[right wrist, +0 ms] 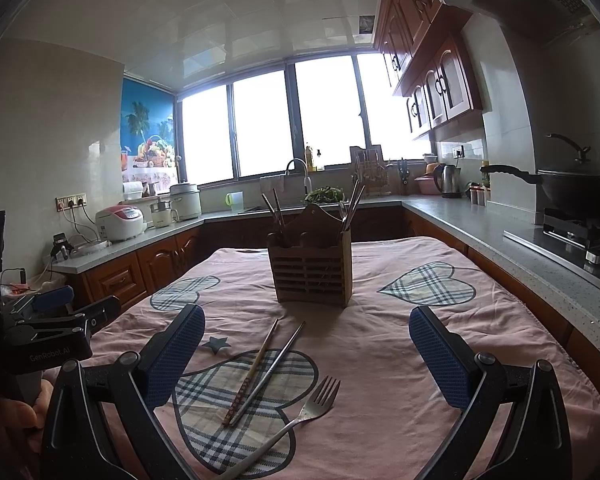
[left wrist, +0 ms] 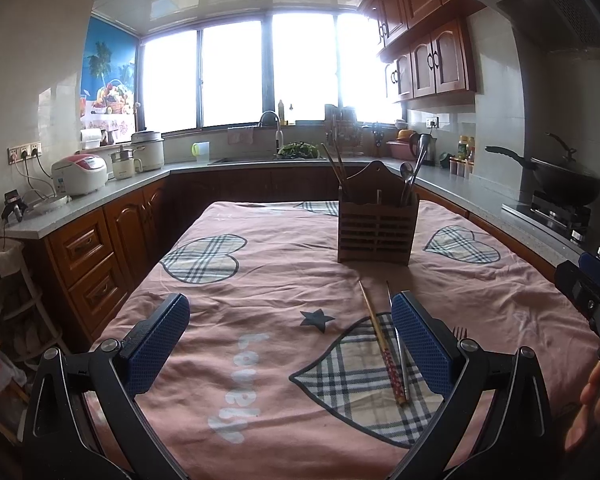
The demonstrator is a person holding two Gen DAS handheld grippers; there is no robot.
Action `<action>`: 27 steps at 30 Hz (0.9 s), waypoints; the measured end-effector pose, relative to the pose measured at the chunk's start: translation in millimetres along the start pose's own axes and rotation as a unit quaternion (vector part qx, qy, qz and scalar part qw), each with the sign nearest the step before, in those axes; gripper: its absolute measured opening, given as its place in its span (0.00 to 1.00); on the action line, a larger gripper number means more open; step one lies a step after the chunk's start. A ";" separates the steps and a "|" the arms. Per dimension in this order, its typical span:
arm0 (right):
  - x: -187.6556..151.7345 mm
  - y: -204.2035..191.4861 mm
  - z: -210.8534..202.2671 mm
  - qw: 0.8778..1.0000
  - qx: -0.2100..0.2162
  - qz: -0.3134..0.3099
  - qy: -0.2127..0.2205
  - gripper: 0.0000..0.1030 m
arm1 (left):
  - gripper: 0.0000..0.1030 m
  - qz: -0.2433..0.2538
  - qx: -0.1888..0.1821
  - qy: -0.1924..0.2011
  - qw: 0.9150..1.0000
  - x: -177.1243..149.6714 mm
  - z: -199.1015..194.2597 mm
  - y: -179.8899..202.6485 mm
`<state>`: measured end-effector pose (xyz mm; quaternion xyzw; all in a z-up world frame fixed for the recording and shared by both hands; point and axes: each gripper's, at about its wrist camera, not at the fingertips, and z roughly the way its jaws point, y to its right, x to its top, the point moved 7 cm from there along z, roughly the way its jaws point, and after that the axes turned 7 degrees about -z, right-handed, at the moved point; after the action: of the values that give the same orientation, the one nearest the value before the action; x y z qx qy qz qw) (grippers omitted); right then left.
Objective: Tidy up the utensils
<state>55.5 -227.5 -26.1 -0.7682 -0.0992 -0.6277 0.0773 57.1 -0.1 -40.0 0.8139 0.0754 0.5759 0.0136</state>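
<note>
Left gripper (left wrist: 290, 344) wide apart, holding nothing, hovering over pink cloth (left wrist: 260, 264). Right gripper (right wrist: 306, 354) also spread wide, empty, above same cloth (right wrist: 380, 320).

Left view: wooden holder (left wrist: 376, 224) upright at 12 o'clock on cloth, well apart from fingers. Spoons (left wrist: 414, 172) leaning out of its right compartment toward 1 o'clock; chopsticks (left wrist: 334, 164) sticking up from its left compartment toward 11. Loose wooden chopstick (left wrist: 382, 344) with red patterned end lying flat at 3 o'clock of gripper centre, just beside right finger pad (left wrist: 420, 344). Metal chopstick (left wrist: 398, 352) lying next to it, partly hidden by that pad. Fork (left wrist: 459, 333) tines peeking out at 3 o'clock behind the pad. Right gripper body (left wrist: 592, 292) at far 3 o'clock edge.

Right view: holder (right wrist: 312, 268) at 12 o'clock. Wooden chopstick (right wrist: 252, 372) and metal chopstick (right wrist: 270, 372) side by side on plaid heart (right wrist: 204, 412), at 7 o'clock of gripper centre, near-touching at low ends, splayed at top. Fork (right wrist: 304, 412) at 6 o'clock, tines pointing to 1, handle running off bottom edge, apart from chopsticks. Left gripper body (right wrist: 56, 328) at 9 o'clock.

Background: counter (right wrist: 480, 220) around the table, wok (right wrist: 580, 192) on stove at 3 o'clock, rice cooker (right wrist: 120, 222) at 10, kettle (right wrist: 449, 180) at 1.
</note>
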 end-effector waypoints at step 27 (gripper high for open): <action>-2.0 -0.6 9.4 1.000 0.001 -0.001 -0.009 1.00 | 1.00 0.003 -0.005 -0.008 1.000 0.7 14.2 -3.2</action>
<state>63.9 -224.7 -29.9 -0.7740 -0.1012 -0.6203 0.0767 70.3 4.0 -44.5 0.8186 0.0698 0.5699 0.0167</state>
